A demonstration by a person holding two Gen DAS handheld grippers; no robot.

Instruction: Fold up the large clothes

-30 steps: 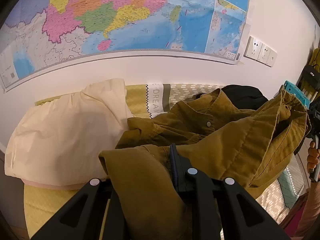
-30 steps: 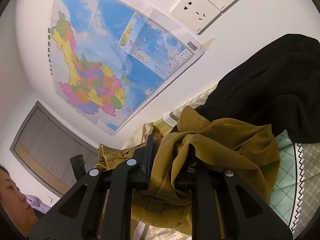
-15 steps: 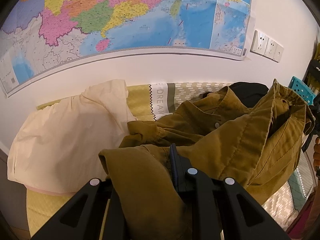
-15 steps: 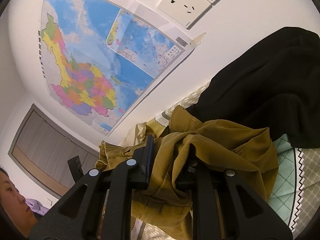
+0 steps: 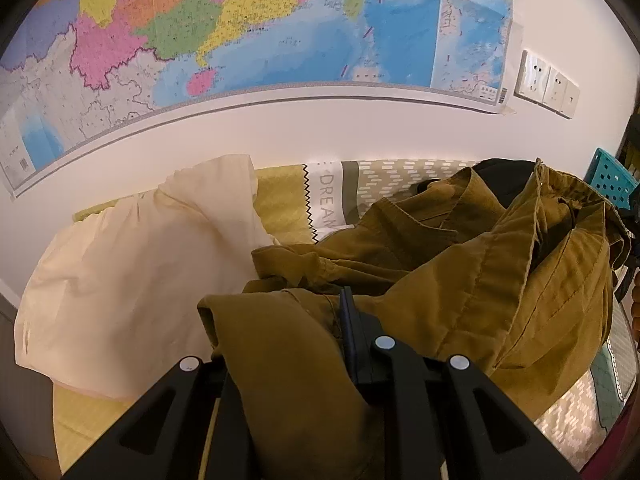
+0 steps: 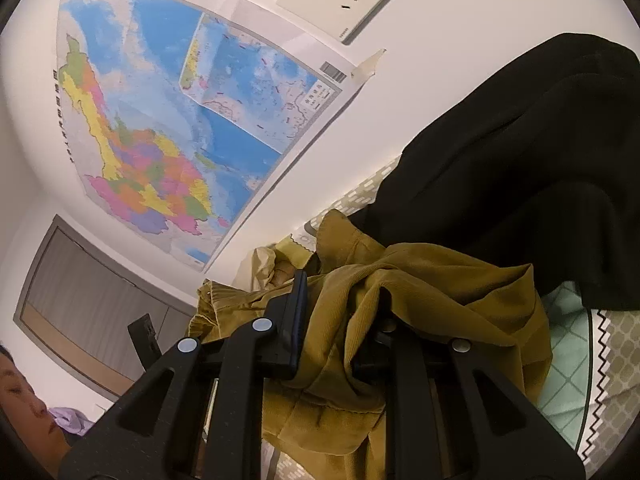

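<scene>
An olive-brown corduroy shirt (image 5: 480, 280) is lifted above the bed, stretched between both grippers. My left gripper (image 5: 320, 312) is shut on a bunched edge of the shirt; cloth drapes over its left finger and hides it. My right gripper (image 6: 340, 312) is shut on another part of the same shirt (image 6: 420, 300), with cloth bunched between its fingers. The shirt's collar and a button band show at the right in the left wrist view.
A cream garment (image 5: 140, 264) lies on the bed at left. A black garment (image 6: 520, 180) lies by the wall. The patterned bedspread (image 5: 376, 184) meets a white wall with a map (image 5: 240, 32) and sockets (image 5: 548, 84). A teal basket (image 5: 612, 180) stands at far right.
Both grippers have moved closer to the wall and a little to the right with the shirt; the sockets and black garment loom larger in the right wrist view. Both grips hold.
</scene>
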